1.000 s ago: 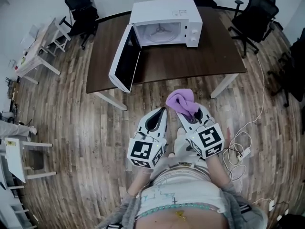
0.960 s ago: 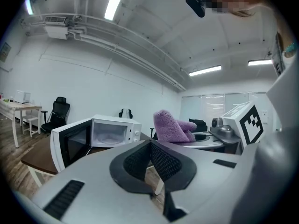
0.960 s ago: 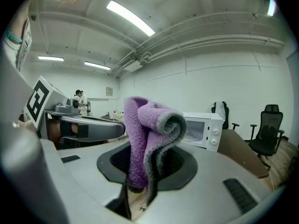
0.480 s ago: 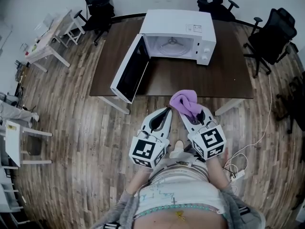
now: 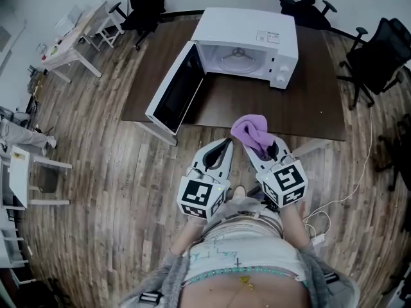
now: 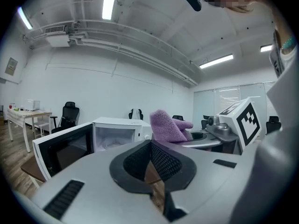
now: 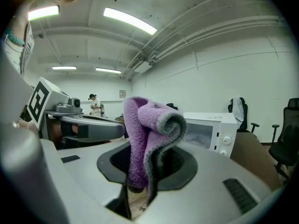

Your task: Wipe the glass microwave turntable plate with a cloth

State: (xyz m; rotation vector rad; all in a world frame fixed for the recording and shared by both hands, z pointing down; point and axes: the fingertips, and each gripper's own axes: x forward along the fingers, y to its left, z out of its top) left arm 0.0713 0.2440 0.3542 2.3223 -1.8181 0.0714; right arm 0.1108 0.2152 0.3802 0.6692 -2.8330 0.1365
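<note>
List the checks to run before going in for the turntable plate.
1. Cloth gripped: ok, purple cloth clamped in the right gripper.
2. Other gripper free: ok, left gripper shut, nothing in it.
3. Door open: ok, microwave door stands wide.
4. Turntable in place: cannot tell, glass plate not discernible in the cavity.
5. Close enough to reach in: probably not ok, both grippers short of the cavity, near the table edge.

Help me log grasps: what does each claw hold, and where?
The right claw pinches the purple cloth by its lower end; left claw is shut, holding nothing.
</note>
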